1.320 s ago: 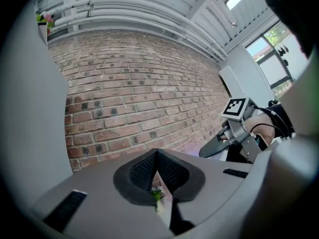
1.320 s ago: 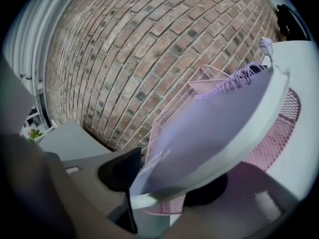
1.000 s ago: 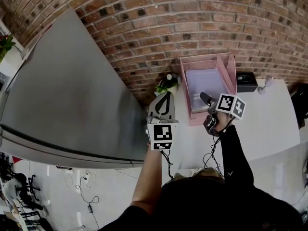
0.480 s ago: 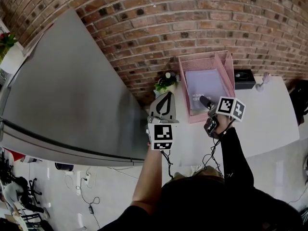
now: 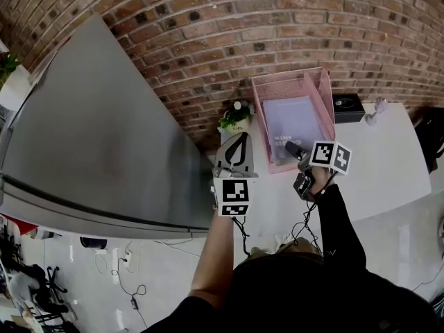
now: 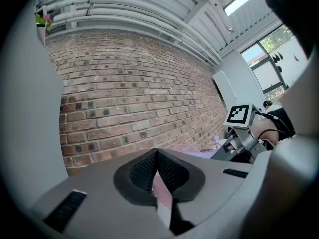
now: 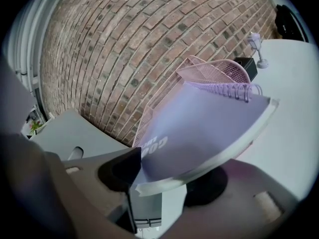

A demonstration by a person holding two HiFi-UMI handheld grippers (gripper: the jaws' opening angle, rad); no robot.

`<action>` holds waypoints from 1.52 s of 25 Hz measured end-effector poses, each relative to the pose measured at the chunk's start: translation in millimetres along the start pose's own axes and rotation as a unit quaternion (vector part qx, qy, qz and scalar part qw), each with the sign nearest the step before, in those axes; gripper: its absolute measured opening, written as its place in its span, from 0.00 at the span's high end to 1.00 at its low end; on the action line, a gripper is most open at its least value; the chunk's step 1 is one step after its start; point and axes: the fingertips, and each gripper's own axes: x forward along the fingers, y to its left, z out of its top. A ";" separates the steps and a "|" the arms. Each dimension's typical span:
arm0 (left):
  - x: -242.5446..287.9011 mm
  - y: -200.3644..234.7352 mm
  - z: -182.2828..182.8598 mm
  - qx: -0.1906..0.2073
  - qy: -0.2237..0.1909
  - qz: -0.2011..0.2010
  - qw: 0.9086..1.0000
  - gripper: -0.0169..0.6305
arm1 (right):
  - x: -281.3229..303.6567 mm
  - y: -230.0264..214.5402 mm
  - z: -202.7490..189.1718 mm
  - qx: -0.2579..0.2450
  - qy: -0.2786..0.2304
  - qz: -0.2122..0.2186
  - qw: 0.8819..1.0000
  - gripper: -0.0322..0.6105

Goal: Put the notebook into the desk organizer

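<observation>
Step in hand: I judge I am feeding the lavender spiral-bound notebook (image 7: 209, 126) into the pink wire-mesh desk organizer (image 7: 212, 71). It should go well if I keep it level and centred between the side walls, and let go only once it lies flat.
Right gripper (image 7: 149, 180): jaws clamped on the notebook's near edge.
Notebook's place: straight ahead of my right jaws, spiral end foremost, seemingly inside the organizer.
Left gripper (image 6: 156, 158): jaws together on nothing, raised left of the right gripper.
</observation>
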 end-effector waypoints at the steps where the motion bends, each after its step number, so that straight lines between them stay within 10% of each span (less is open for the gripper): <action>1: -0.1 -1.3 -0.4 0.000 0.001 -0.001 1.000 0.96 | -0.9 -1.9 -1.6 0.001 0.001 -0.002 1.000 0.57; 27: -18.1 -25.2 -2.3 0.000 -0.004 -0.035 0.999 0.96 | -28.0 -23.2 -43.7 -0.007 -0.003 -0.025 1.000 0.57; 32: -23.9 -28.5 0.6 0.001 -0.009 -0.043 0.999 0.96 | -41.3 -22.4 -43.3 -0.097 -0.024 -0.058 0.993 0.57; 38: -32.4 -30.1 2.1 0.002 -0.013 -0.046 0.999 0.96 | -49.9 -21.9 -50.7 -0.269 -0.046 -0.118 0.955 0.57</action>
